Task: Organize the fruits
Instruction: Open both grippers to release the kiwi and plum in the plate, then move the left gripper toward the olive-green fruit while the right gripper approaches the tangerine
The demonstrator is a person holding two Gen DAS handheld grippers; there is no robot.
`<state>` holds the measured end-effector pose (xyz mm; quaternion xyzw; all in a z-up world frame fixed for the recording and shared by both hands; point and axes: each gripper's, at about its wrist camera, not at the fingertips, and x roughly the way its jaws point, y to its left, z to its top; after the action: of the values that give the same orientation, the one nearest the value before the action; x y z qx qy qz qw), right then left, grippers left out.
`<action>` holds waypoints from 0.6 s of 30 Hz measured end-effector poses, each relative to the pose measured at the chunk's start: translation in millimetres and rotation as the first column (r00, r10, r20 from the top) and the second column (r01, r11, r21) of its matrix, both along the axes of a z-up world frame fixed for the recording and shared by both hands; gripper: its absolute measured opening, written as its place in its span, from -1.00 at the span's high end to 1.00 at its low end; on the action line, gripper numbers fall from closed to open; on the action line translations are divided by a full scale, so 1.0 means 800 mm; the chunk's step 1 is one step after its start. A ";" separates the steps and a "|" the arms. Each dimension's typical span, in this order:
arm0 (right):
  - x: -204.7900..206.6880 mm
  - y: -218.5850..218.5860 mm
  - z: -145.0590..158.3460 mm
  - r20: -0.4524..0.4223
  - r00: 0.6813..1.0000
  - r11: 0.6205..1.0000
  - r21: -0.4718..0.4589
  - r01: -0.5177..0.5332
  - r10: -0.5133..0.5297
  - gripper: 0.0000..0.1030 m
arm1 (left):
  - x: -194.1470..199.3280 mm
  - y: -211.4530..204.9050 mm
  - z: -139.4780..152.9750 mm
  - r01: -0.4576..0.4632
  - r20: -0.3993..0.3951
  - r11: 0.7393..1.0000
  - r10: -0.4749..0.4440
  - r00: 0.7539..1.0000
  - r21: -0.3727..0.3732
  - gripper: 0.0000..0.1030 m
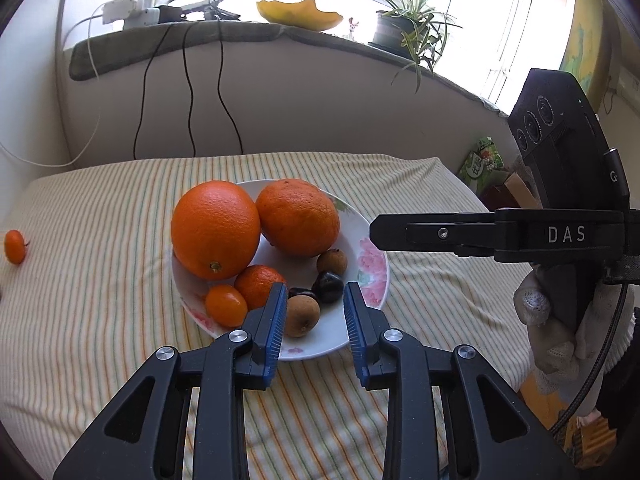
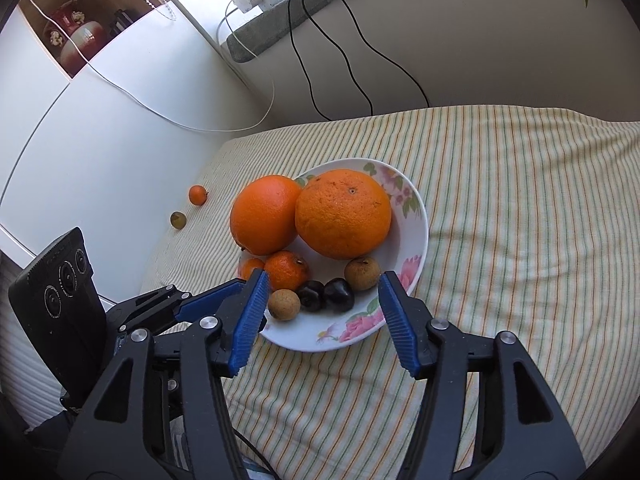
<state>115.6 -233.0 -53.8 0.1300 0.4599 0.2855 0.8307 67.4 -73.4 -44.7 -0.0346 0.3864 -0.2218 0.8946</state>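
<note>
A white flowered plate [image 1: 370,268] [image 2: 418,216] on the striped cloth holds two big oranges [image 1: 216,230] [image 2: 343,214], a mandarin [image 1: 258,285] [image 2: 286,271], a kumquat [image 1: 226,306], two brown longans [image 1: 303,315] [image 2: 283,304] and dark cherries [image 1: 329,286] [image 2: 338,295]. My left gripper [image 1: 315,300] is open and empty, its blue pads either side of the near longan. My right gripper [image 2: 322,294] is open and empty over the plate's near rim. A small orange fruit [image 1: 15,246] [image 2: 197,195] and a greenish one [image 2: 178,220] lie loose on the cloth.
The striped cloth [image 1: 100,300] [image 2: 520,220] covers the table. Behind it a wall with hanging cables [image 1: 188,92], and a windowsill with a potted plant [image 1: 404,28]. A white cabinet [image 2: 100,140] stands left. The right gripper's body [image 1: 560,232] reaches in beside the plate.
</note>
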 end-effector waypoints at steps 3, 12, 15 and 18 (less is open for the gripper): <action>0.000 0.004 0.008 0.017 1.000 1.000 -0.003 -0.002 0.002 -0.26 | -0.001 0.015 0.003 -0.025 0.004 1.000 0.025 1.000 -0.008 0.46; 0.002 0.039 0.039 0.105 0.993 0.997 -0.064 -0.046 0.053 -0.34 | -0.009 0.058 0.012 -0.101 0.035 0.995 0.102 0.994 -0.014 0.46; 0.005 0.056 0.050 0.134 0.988 0.994 -0.092 -0.065 0.077 -0.37 | -0.010 0.077 0.013 -0.132 0.040 0.991 0.133 0.990 -0.017 0.46; 0.009 0.075 0.061 0.161 0.981 0.989 -0.117 -0.088 0.107 -0.45 | -0.013 0.099 0.014 -0.167 0.048 0.986 0.168 0.985 -0.012 0.46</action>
<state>122.9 -173.3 -4.9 0.0371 0.4093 0.3102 0.8572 57.3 6.1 -33.7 -0.0652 0.3594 -0.1482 0.9190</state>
